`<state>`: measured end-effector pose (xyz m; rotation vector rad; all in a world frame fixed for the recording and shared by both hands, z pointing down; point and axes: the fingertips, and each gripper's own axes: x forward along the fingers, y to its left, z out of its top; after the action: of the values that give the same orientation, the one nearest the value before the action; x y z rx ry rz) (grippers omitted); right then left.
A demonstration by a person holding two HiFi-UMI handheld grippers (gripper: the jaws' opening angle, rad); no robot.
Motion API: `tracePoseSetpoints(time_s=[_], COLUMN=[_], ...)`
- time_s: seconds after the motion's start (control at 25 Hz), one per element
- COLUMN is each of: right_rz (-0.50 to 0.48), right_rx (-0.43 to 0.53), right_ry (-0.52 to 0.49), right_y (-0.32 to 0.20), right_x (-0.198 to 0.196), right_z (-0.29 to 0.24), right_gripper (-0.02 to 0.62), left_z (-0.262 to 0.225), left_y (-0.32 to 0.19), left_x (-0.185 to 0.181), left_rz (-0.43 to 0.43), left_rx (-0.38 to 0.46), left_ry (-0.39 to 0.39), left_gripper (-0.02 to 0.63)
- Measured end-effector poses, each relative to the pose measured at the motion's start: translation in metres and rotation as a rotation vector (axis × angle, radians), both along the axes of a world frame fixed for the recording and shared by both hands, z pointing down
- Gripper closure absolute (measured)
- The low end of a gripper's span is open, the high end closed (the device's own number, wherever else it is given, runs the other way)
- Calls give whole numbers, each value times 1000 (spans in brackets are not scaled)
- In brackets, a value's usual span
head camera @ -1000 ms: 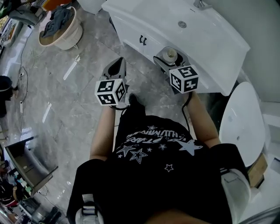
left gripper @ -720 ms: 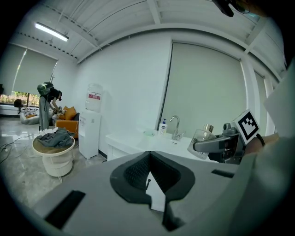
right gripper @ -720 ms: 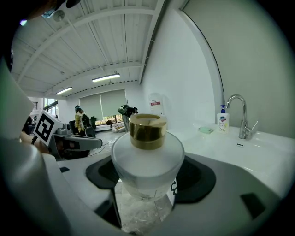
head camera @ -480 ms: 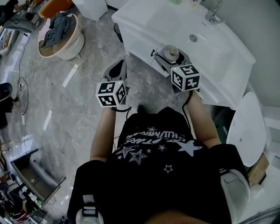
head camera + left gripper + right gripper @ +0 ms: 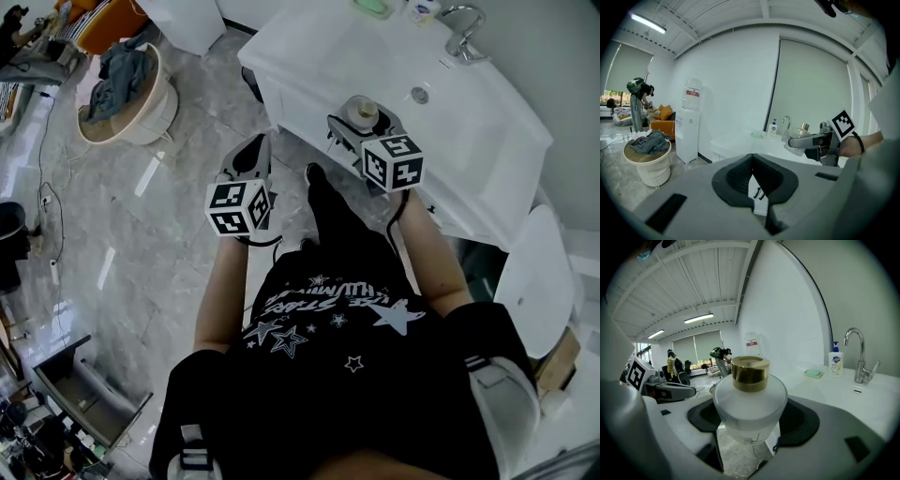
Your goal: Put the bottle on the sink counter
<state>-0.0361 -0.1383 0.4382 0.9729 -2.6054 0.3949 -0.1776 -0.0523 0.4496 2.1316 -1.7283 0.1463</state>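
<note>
We see the bottle (image 5: 749, 397), frosted with a gold cap, upright at the centre of the right gripper view, clamped between the jaws of the right gripper (image 5: 362, 120). In the head view it sits upper centre, at the front edge of the white sink counter (image 5: 319, 52). The left gripper (image 5: 246, 161), left of centre over grey floor (image 5: 169, 216), has its jaws closed together on nothing. A faucet (image 5: 459, 36) stands upper right.

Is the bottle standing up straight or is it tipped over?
Standing up straight. The bottle sits upright between the jaws of the right gripper, with its gold cap on top, pointing up.
</note>
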Motion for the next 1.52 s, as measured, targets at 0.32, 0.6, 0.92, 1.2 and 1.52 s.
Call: tracePoseSetpoints(time_s=[0.32,0.6,0.92,1.2,1.52], right_rz=[-21,-41,-81,-82,-99], right_rx=[-7,4,6,0,2], right_ry=[-15,12,37,59,119], right_y=[-107,-210,-289,-343,-388], right_x=[-40,-67,-94,-110,-126], right_z=[11,19,30,46,78], right_gripper=[272,272,272,272,272], left_z=[7,10,13,23,38], left_y=[-80,-172,-254,-301,-346], left_x=[-35,-61,-76,-87,-94], left_rz=[-32,-64,-77,-82,-92], left_rx=[-26,-44,-49,-75,-102], left_ry=[-24,-23,-26,-30,-31], left_gripper=[598,598,598,598,599])
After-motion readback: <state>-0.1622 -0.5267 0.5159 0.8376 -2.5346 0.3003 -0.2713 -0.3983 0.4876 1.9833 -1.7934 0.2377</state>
